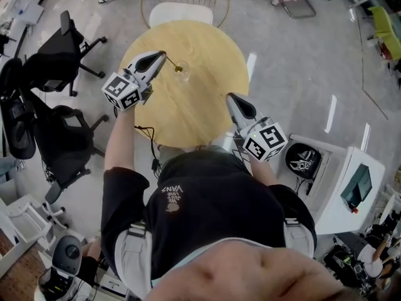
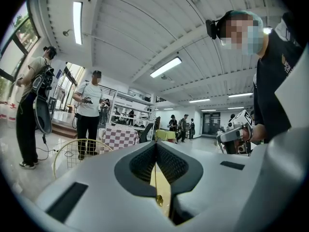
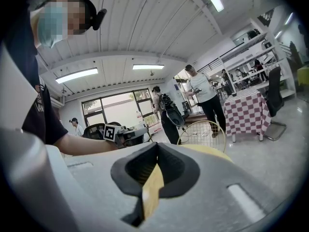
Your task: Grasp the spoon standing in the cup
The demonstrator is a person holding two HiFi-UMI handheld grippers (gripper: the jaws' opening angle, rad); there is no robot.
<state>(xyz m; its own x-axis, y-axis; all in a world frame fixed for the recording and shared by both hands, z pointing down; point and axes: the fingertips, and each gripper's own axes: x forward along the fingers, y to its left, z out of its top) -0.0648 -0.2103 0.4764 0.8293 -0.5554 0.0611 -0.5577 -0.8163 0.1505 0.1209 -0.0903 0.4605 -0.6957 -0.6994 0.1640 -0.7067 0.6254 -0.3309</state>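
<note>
Both left gripper [image 1: 161, 56] jaws are clamping the skinny spoon [image 2: 159, 200] by its handle, which is looking light, stiff, probably slippery, while the right gripper [image 1: 230, 97] jaws are sitting together, empty.

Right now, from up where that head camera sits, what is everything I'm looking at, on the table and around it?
table: one, light wood, round, middle of the floor
cup: one, clear glass, on the table's far half
spoon: one, thin and gold, slanting from the cup up to the left
chair: one, white seat with gold wire back, beyond the table
office chairs: at least two, black, left of the table
cabinet: one, white, right of the person
bystanders: several, standing in the background
left gripper: one, grey, fingers shut on the spoon
right gripper: one, grey, fingers shut, empty, over the table's near right edge
</note>
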